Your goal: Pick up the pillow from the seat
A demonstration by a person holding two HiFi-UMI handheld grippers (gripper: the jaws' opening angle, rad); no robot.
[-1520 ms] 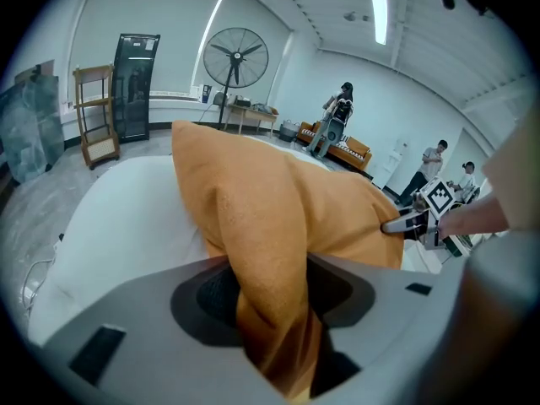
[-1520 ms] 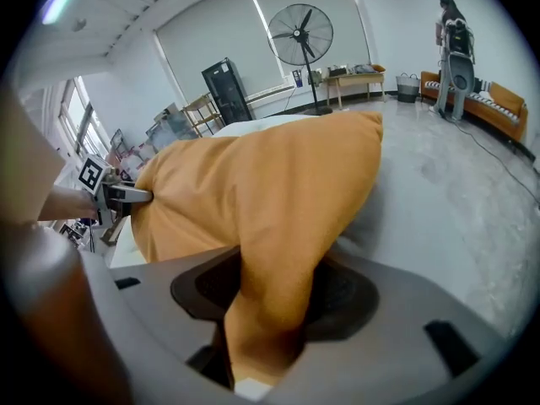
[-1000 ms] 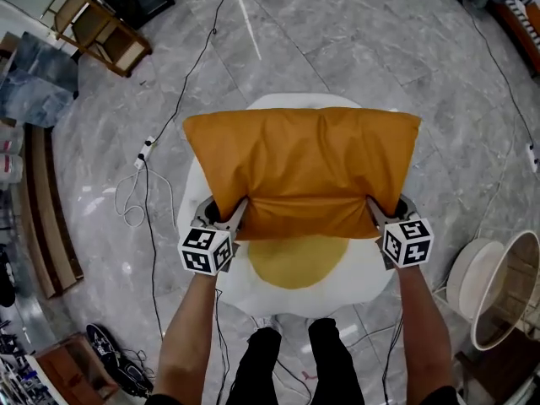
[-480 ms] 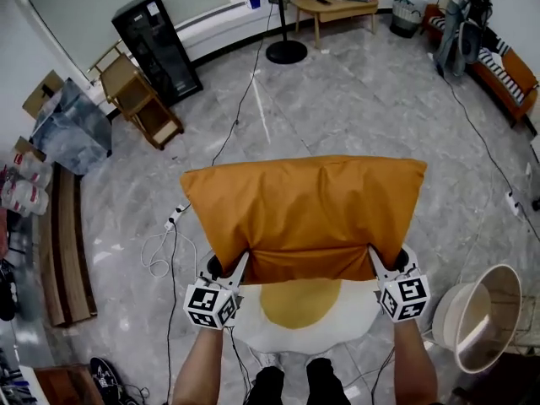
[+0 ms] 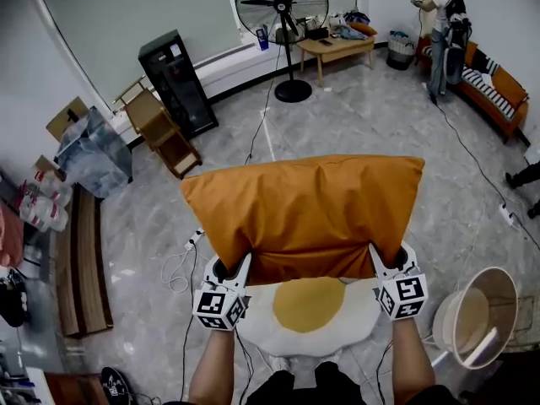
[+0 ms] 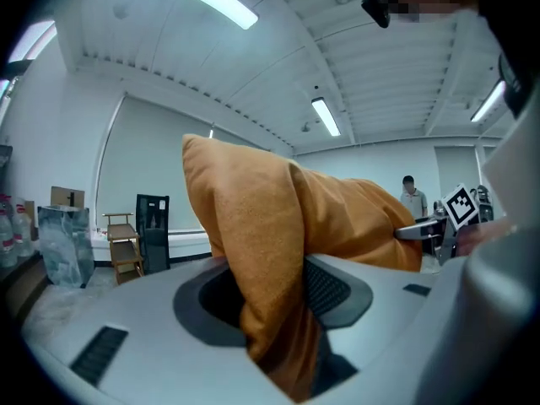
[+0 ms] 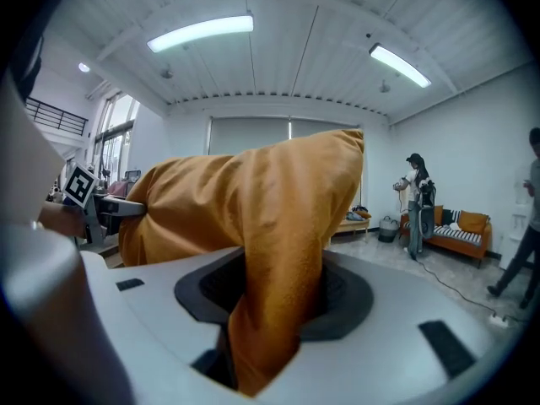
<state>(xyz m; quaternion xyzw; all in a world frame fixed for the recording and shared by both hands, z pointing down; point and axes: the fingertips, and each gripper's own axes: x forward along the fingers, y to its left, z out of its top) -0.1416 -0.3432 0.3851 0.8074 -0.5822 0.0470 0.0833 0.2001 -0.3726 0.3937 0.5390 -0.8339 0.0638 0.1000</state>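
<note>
Pillow (image 5: 304,213) pinched in left claw (image 5: 229,270) and closing right claw (image 5: 382,262), arms (image 5: 211,368) outstretched.

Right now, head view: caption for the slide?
Left gripper and right gripper, its jaws closing, clamp the orange pillow above the fried-egg seat.

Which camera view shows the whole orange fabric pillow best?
The head view: the orange fabric pillow appears whole there, across its full width, with both far corners, above the white and yellow egg-shaped seat. The left gripper view and the right gripper view each show only one bunched corner, with the rest foreshortened behind it.
</note>
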